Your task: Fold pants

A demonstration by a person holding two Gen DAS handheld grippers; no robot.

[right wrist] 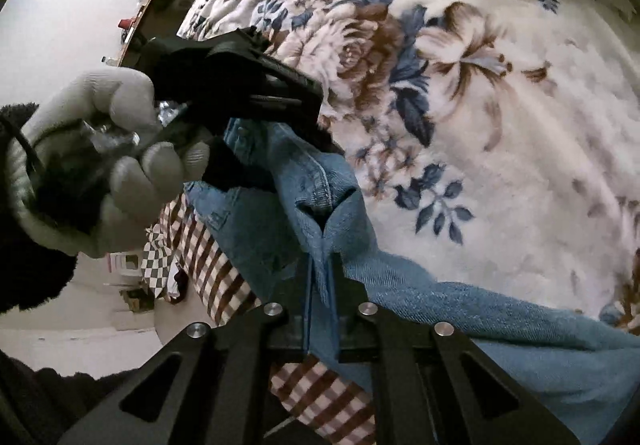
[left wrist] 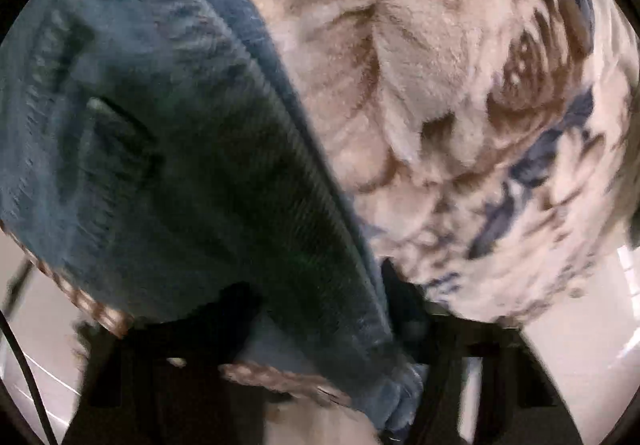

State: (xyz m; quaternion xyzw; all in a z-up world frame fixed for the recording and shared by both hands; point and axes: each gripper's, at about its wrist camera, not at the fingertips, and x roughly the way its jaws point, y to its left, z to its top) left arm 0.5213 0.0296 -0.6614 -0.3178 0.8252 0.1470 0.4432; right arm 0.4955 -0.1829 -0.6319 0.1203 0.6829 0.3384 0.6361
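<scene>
With denim pants (right wrist: pixel 304 181) clamped by the right gripper (right wrist: pixel 322 265) and the left gripper (right wrist: pixel 276 133) at ten o'clock, edges should be kept level.

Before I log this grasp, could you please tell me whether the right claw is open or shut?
Shut on the jeans: in the right wrist view, the right claw has its fingers pinched together with a ridge of blue denim pressed between them.
</scene>
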